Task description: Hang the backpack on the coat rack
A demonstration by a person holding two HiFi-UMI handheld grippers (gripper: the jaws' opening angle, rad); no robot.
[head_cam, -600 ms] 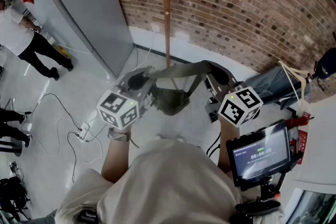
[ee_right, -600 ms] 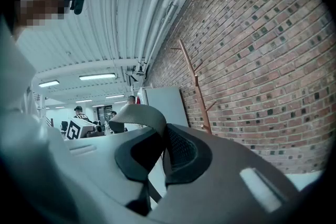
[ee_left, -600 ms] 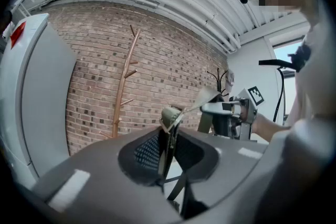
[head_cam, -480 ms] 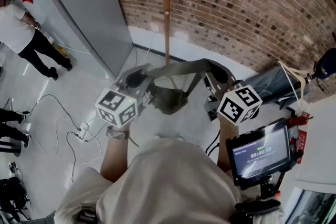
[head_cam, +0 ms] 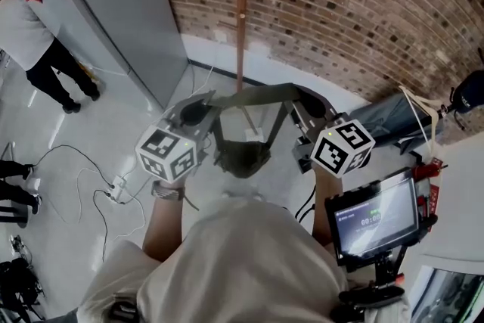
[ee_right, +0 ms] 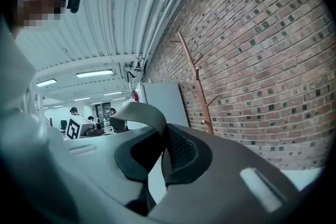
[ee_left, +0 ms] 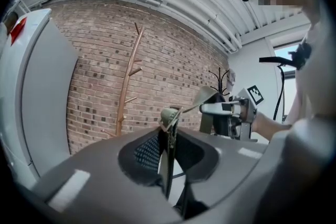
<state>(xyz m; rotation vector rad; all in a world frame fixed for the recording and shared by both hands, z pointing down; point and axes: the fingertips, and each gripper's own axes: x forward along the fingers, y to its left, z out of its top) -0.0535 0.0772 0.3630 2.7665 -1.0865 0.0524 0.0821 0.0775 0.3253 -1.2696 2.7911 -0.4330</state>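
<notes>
An olive backpack (head_cam: 242, 156) hangs in the air by its strap (head_cam: 257, 95), which is stretched between my two grippers. At the strap's left end my left gripper (head_cam: 207, 104) is shut on it; the strap end (ee_left: 169, 115) sticks up between the pads. The right gripper (head_cam: 299, 108) is shut on the strap's right end, where a loop of webbing (ee_right: 140, 112) curls out of the jaws. Straight ahead, the wooden coat rack (head_cam: 242, 11) stands against the brick wall, beyond the bag. Its pegs (ee_left: 134, 68) are above gripper height.
A tall grey cabinet (head_cam: 113, 11) stands left of the rack. A person in a white shirt (head_cam: 30, 34) is beside it. Cables and a power strip (head_cam: 117, 191) lie on the floor at left. A monitor rig (head_cam: 374, 214) and a grey bag (head_cam: 393, 121) are at right.
Both grippers have shifted a little toward the rack with the strap still between them. The strap is straighter, and the bag's body now hangs squarely below its middle.
</notes>
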